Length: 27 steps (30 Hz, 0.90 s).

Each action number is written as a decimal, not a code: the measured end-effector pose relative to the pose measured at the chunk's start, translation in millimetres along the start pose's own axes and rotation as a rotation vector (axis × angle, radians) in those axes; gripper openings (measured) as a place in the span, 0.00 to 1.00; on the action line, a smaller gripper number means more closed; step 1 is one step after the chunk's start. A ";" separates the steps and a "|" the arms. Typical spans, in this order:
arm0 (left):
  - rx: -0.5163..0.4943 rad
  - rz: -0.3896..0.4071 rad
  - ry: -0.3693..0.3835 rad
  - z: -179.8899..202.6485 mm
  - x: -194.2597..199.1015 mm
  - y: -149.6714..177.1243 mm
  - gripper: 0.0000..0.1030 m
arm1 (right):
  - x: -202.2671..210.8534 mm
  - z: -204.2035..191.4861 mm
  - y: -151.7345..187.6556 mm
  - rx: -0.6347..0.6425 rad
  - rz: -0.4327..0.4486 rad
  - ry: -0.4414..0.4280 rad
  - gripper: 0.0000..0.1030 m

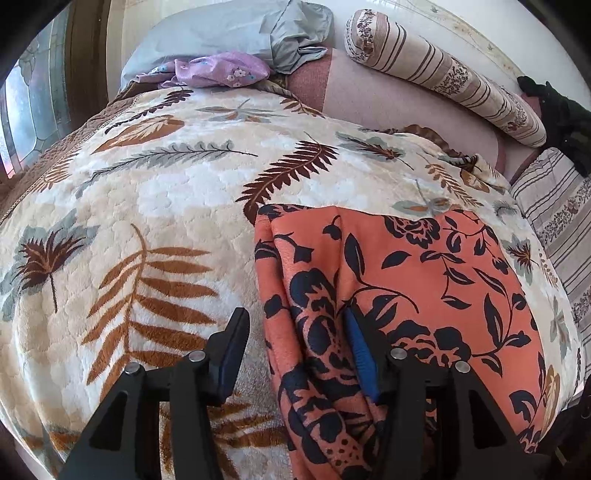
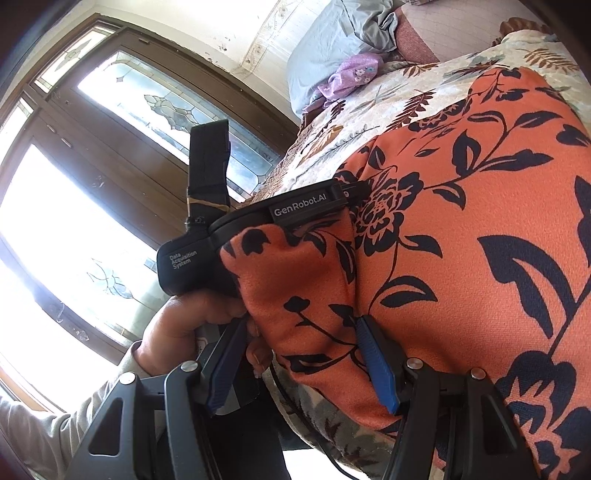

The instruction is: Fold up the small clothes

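A home bedroom. A bed fills the scene, spread with a plush cream blanket [image 1: 166, 177] patterned in brown and grey leaves. At the far end lie a grey-blue pillow [image 1: 221, 33] and, to the right, a striped bolster [image 1: 443, 74] with floral bands. To the left stand dark wooden doors [image 2: 110, 155] with leaded decorative glass, bright daylight behind them.

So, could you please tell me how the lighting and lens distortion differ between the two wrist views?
Left wrist view: soft, even daylight, nothing blown out; the fisheye bulges the leaf-print blanket and orange floral garment into a dome, with dark vignetted corners. Right wrist view: the window is overexposed to plain white, leaving the person's hand and left gripper body backlit and dark; the window frames curve strongly.
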<state>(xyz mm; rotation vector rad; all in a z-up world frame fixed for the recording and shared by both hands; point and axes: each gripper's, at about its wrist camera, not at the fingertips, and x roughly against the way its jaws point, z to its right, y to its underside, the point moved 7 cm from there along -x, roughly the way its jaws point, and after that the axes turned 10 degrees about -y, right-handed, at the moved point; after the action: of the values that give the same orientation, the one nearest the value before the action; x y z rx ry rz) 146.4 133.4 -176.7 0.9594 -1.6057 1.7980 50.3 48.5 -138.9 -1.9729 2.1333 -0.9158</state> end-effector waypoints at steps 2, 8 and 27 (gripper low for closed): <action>-0.003 0.002 -0.002 0.5 -0.1 0.2 0.53 | 0.1 0.1 -0.2 -0.004 0.000 -0.005 0.64; -0.006 0.003 -0.002 0.2 -0.6 -0.2 0.53 | 1.2 -0.3 -1.5 -0.019 -0.003 -0.008 0.64; 0.008 0.007 0.003 -1.2 0.1 1.3 0.53 | 56.1 9.0 21.6 -0.204 0.018 0.039 0.64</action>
<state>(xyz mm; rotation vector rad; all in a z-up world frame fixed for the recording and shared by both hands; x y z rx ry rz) 145.2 134.4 -177.5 0.9552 -1.6034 1.8113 26.5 -7.5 -138.5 -2.0372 2.3465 -0.7677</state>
